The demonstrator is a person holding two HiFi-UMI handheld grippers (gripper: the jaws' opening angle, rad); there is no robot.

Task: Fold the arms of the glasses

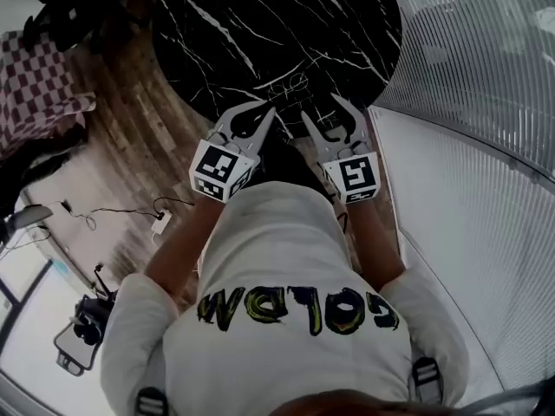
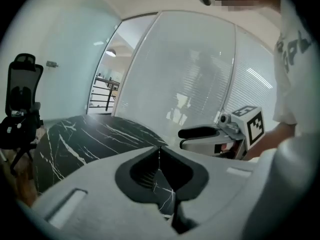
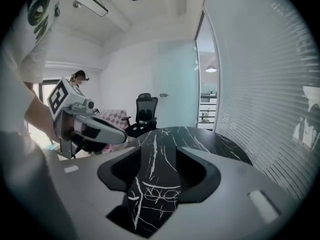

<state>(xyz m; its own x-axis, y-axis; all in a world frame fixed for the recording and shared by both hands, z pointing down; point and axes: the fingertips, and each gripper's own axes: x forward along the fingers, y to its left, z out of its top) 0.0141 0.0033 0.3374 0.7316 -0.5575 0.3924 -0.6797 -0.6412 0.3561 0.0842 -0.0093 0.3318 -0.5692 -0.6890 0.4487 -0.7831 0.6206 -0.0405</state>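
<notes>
Thin wire glasses [image 1: 286, 83] flat on table [image 1: 217, 24]; L gripper [image 2: 160, 148] fingers together; R gripper [image 3: 159, 149] fingers apart.

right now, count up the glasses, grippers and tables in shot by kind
glasses: 1
grippers: 2 (left gripper, right gripper)
black marble table: 1
total: 4

table [image 1: 260, 24]: black marble | office chair [image 3: 145, 111] | checkered fabric [image 1: 35, 85]
</notes>
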